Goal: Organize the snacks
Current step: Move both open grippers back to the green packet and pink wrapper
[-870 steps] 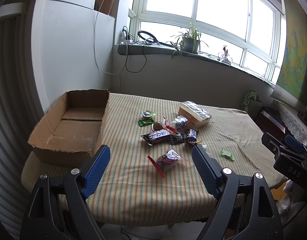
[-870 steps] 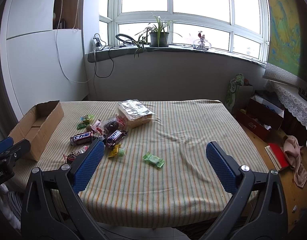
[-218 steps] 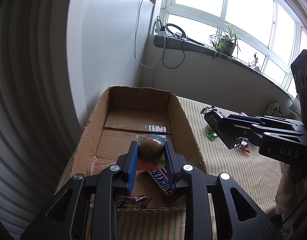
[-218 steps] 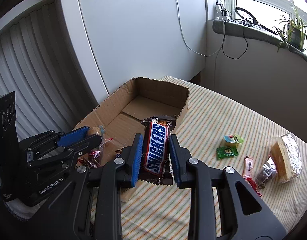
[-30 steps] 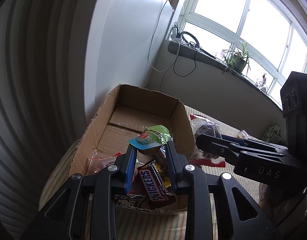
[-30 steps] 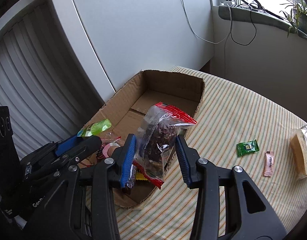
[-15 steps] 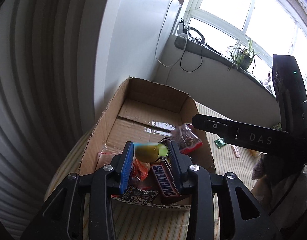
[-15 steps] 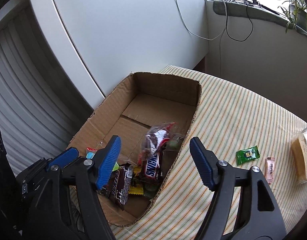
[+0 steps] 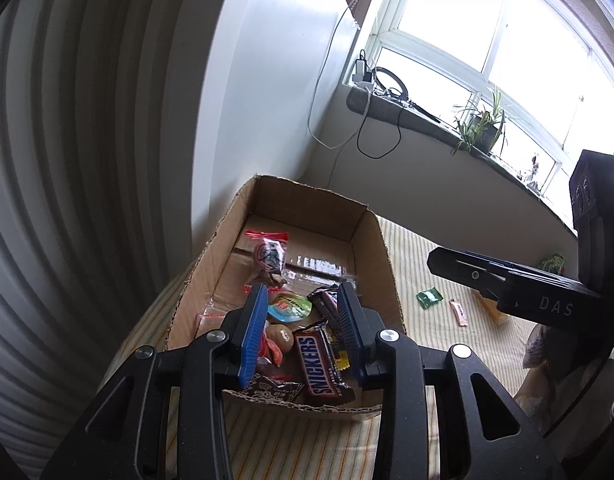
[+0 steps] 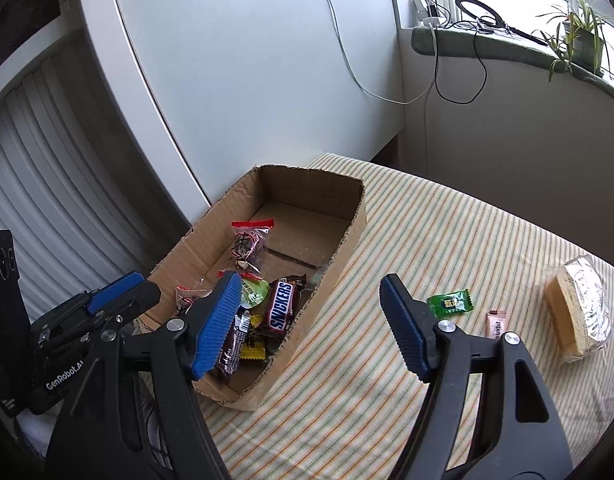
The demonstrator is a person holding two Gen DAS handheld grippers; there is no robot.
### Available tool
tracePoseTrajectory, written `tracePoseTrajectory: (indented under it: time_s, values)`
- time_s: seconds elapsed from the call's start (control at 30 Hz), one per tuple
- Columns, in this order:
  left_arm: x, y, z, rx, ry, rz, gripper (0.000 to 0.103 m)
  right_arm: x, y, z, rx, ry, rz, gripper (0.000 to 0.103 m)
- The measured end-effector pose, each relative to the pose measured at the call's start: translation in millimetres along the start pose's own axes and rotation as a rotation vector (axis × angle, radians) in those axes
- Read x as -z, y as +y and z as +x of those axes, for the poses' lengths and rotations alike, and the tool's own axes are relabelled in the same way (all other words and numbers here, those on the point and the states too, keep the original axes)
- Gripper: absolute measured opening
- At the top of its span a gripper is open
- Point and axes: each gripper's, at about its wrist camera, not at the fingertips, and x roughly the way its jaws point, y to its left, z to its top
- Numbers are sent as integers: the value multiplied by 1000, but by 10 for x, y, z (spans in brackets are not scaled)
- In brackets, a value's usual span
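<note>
Most snacks are in the cardboard box (image 10: 349, 236) w/ the Snickers bar (image 10: 282, 311). Left on the tabletop (image 10: 447, 216): green candy (image 10: 450, 302), pink bar (image 10: 496, 323), wrapped cake (image 10: 579, 307). Our left tool (image 9: 301, 334) is narrow, empty; right tool (image 10: 311, 328) wide, empty. Box's near corner is hidden.

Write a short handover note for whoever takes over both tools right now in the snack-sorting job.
Left tool: open, empty, over the near end of the cardboard box.
Right tool: open, empty, over the box's table-side wall.
Done: Snickers bar, green-lidded cup, red-sealed clear bag and other wrappers lie in the box.
Left: green packet, pink packet and foil-wrapped cake lie on the striped cloth; box them.
</note>
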Motion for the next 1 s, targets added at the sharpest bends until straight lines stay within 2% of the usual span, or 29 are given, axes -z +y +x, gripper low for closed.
tracePoseTrajectory:
  time_s: [0.2, 0.47, 0.7, 0.97, 1.0]
  values:
    - [-7, -213, -34, 23, -7, 25, 35, 110, -543, -368, 18, -42, 73, 74]
    - [50, -764, 156, 108, 31, 97, 35, 351, -1226, -667, 43, -36, 153, 74]
    - [101, -1228, 449, 179, 93, 158, 35, 575, -1469, -737, 48, -22, 130, 74]
    - [149, -1522, 899, 186, 169, 186, 35, 668, -1550, -430, 43, 27, 98, 74]
    - [161, -1543, 963, 181, 179, 191, 35, 666, -1558, -377, 39, 32, 95, 71]
